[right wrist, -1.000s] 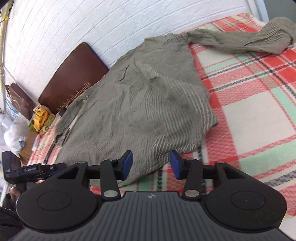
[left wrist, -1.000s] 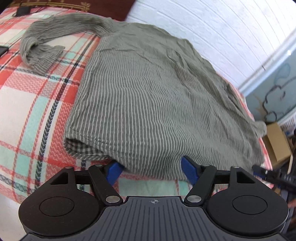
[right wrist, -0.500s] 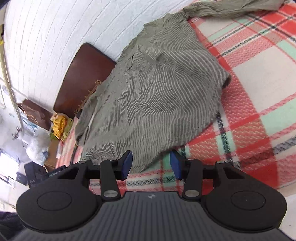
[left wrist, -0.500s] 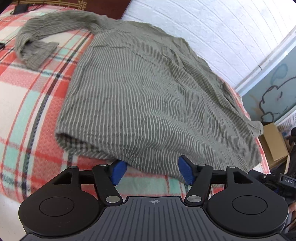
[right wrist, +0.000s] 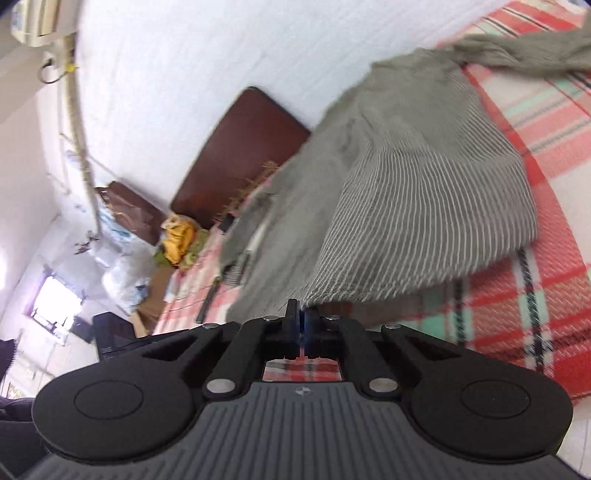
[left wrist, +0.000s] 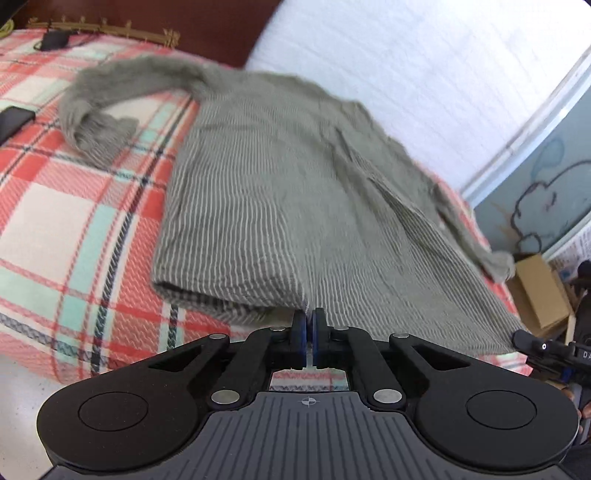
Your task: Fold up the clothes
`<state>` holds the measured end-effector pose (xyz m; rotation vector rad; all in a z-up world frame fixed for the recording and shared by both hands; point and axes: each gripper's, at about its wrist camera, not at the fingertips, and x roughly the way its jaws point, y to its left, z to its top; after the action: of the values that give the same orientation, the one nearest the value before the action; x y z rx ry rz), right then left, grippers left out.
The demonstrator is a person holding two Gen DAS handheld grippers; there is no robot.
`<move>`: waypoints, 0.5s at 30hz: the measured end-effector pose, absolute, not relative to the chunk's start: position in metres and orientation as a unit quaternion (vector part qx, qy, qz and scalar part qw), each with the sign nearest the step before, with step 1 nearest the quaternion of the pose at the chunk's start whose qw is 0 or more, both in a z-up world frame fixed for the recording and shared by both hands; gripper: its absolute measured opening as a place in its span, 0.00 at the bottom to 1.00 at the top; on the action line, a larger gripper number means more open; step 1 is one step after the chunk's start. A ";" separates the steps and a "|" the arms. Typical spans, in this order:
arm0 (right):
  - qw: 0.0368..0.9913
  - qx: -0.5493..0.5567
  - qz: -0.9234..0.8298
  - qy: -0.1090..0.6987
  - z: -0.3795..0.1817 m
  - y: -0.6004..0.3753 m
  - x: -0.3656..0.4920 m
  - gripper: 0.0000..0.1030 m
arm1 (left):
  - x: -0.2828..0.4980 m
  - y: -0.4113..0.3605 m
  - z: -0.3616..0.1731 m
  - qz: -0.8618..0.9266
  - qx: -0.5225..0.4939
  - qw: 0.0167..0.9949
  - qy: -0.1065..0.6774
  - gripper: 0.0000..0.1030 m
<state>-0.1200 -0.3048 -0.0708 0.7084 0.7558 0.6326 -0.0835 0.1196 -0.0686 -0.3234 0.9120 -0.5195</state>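
A grey striped long-sleeved shirt (left wrist: pixel 295 192) lies spread on a red, white and mint plaid blanket (left wrist: pixel 74 221). Its one sleeve (left wrist: pixel 92 122) curls off to the far left. My left gripper (left wrist: pixel 308 314) is at the shirt's near hem, its jaws closing, and the blue pads pinch the hem's edge. In the right wrist view the same shirt (right wrist: pixel 406 206) rises in a tent from the blanket (right wrist: pixel 535 314). My right gripper (right wrist: pixel 301 310) is closing too, pads pressed on a lifted corner of the hem. Both views are blurred by motion.
A dark brown headboard (left wrist: pixel 166 22) and a white brick wall (left wrist: pixel 406 74) back the bed. A black phone (left wrist: pixel 14 118) lies on the blanket at far left. A cardboard box (left wrist: pixel 535 291) sits beyond the bed's right edge. Bags and a yellow bundle (right wrist: pixel 177 240) crowd the floor.
Both grippers stood open at the hem; now both are shut on it. The hem has come up off the blanket with the right gripper, which has tipped upward.
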 end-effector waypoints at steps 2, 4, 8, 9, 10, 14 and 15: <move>0.826 0.318 0.304 0.352 -0.063 -0.302 -0.122 0.02 | -0.089 0.120 -0.064 -0.250 -0.150 0.857 0.425 0.00; 0.828 0.302 0.300 0.365 -0.064 -0.299 -0.122 0.02 | -0.094 0.120 -0.063 -0.252 -0.143 0.858 0.424 0.00; 0.814 0.294 0.275 0.418 -0.087 -0.293 -0.118 0.02 | -0.091 0.118 -0.084 -0.236 -0.143 0.844 0.460 0.00; 0.808 0.295 0.271 0.432 -0.095 -0.290 -0.117 0.02 | -0.089 0.119 -0.089 -0.231 -0.145 0.841 0.468 0.00; 0.803 0.295 0.268 0.444 -0.102 -0.288 -0.117 0.02 | -0.088 0.120 -0.095 -0.225 -0.147 0.838 0.475 0.00; 0.803 0.293 0.262 0.448 -0.109 -0.291 -0.119 0.05 | -0.087 0.127 -0.097 -0.226 -0.152 0.836 0.476 0.28; 0.807 0.295 0.263 0.440 -0.106 -0.295 -0.120 0.09 | -0.087 0.129 -0.095 -0.228 -0.153 0.837 0.474 0.37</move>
<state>-0.1203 -0.2947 -0.1059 0.6310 0.9409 0.5619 -0.0871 0.1291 -0.0951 -0.3235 1.0030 -0.4831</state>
